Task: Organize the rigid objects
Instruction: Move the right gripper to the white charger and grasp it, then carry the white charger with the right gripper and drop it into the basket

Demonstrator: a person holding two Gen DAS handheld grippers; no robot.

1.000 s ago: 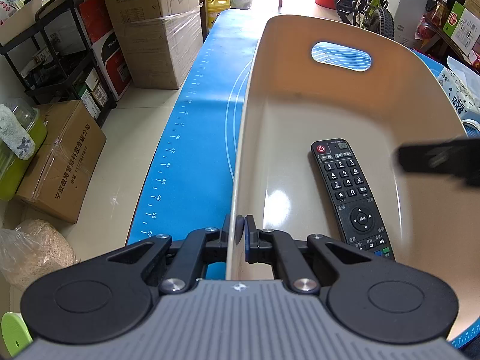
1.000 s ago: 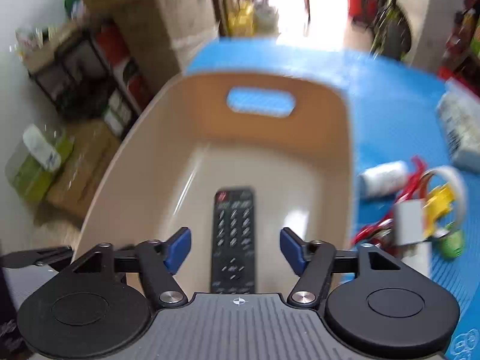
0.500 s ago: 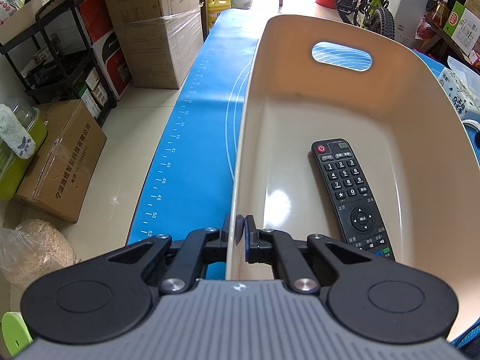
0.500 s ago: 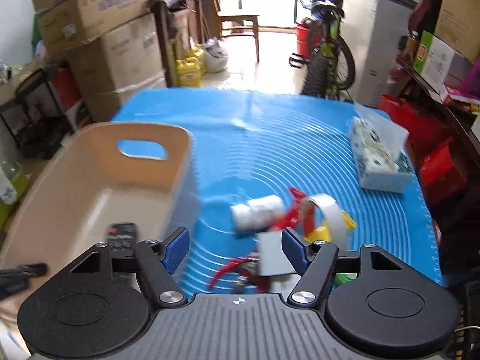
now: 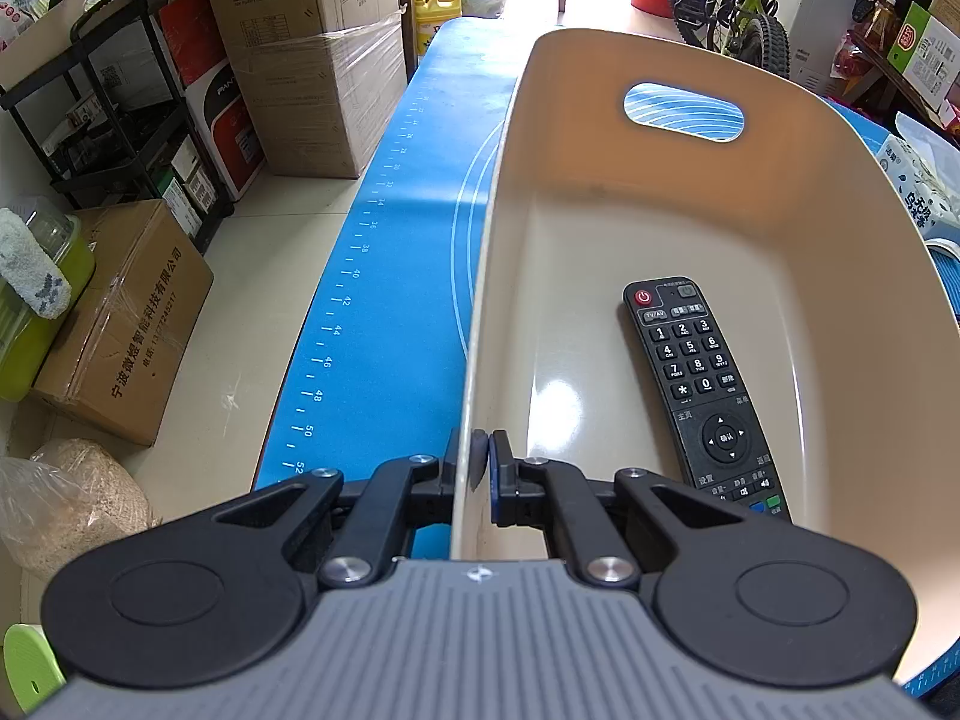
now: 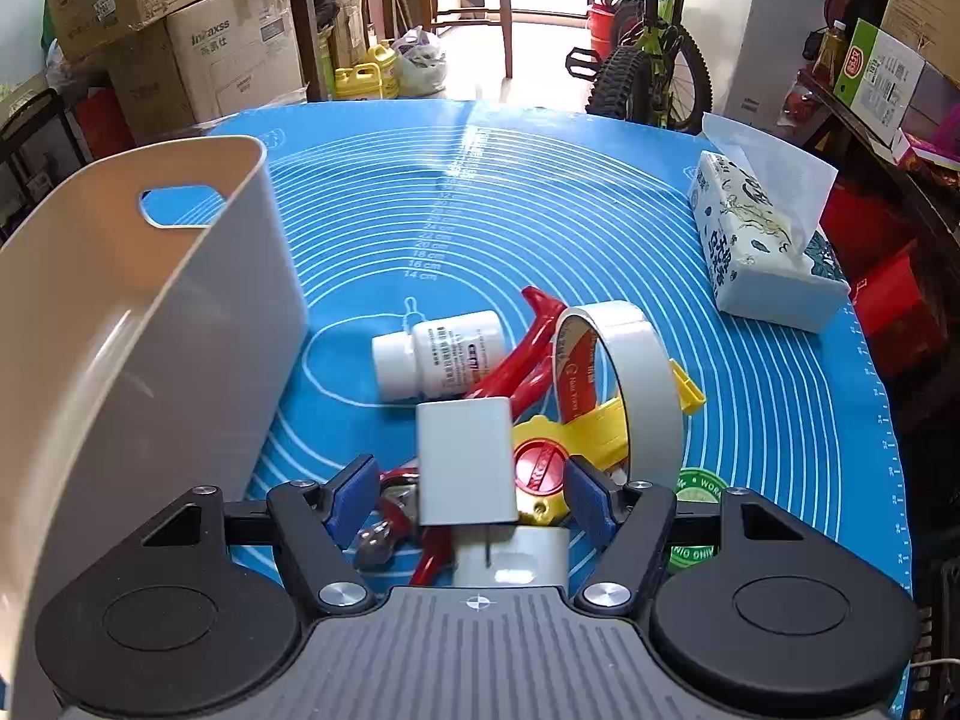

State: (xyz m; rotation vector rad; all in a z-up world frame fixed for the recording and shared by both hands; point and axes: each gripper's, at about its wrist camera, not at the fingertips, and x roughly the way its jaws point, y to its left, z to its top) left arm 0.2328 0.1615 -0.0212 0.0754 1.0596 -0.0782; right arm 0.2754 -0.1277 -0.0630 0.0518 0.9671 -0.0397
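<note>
Straddling white block (image 6: 467, 461), right hand-held gripper (image 6: 468, 495).

Black remote (image 5: 702, 384) lies flat inside the beige bin (image 5: 600, 228); white bottle (image 6: 441, 354) lies outside.

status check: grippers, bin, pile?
Left gripper shut on bin wall. Right gripper open over white block in pile. Remote in bin. Tape roll, bottle crowd block.

The right gripper (image 6: 468, 495) hangs with its jaws apart on either side of a white block (image 6: 467, 461). Beyond it lie a white bottle (image 6: 441, 356), a tape roll (image 6: 636, 384) and red-handled pliers (image 6: 528, 360) on the blue mat (image 6: 540, 222). A beige bin (image 6: 150, 330) stands left, a tissue pack (image 6: 762, 246) right.
</note>
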